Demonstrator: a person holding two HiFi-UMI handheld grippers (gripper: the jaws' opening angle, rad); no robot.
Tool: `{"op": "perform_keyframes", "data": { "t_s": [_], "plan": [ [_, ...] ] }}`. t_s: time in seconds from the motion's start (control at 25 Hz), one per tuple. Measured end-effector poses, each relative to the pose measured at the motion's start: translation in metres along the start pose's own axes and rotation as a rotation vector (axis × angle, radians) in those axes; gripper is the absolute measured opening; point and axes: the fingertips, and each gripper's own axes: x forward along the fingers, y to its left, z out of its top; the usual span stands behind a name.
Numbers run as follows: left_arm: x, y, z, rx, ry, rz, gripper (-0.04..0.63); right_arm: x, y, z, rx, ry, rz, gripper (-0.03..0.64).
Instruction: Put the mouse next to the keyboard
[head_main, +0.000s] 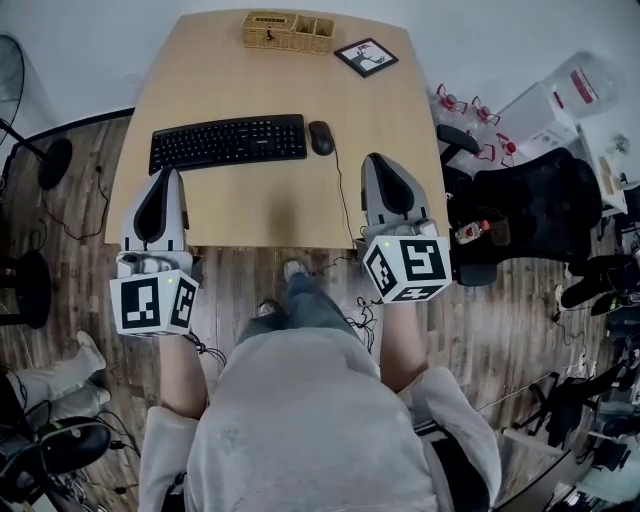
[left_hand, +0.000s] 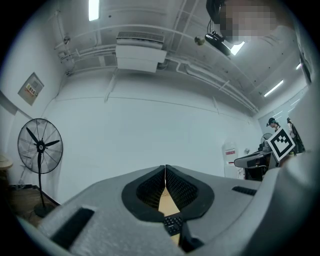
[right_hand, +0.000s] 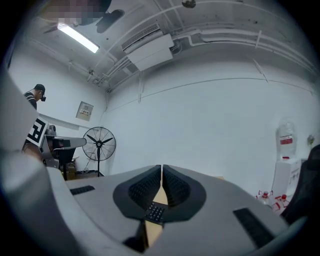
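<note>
A black mouse (head_main: 321, 137) lies on the wooden table (head_main: 270, 205), close to the right end of a black keyboard (head_main: 228, 142). My left gripper (head_main: 163, 182) hovers near the table's front left edge, below the keyboard, jaws pressed together with nothing between them. My right gripper (head_main: 378, 166) is held at the front right, below and to the right of the mouse, and is also shut and empty. Both gripper views tilt upward at a white wall; a sliver of keyboard (left_hand: 173, 224) (right_hand: 154, 212) shows under each pair of jaws.
A wicker basket (head_main: 288, 31) and a small framed picture (head_main: 365, 57) stand at the table's far edge. A black office chair (head_main: 530, 210) stands to the right. A standing fan (left_hand: 39, 147) is by the wall. Cables run over the wooden floor.
</note>
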Motion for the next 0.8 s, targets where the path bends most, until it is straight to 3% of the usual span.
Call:
{"op": "perform_keyframes", "data": {
  "t_s": [0.8],
  "plan": [
    [-0.010, 0.019, 0.000, -0.020, -0.015, 0.016, 0.011, -0.002, 0.017, 0.024, 0.001, -0.061, -0.009, 0.015]
  ]
}}
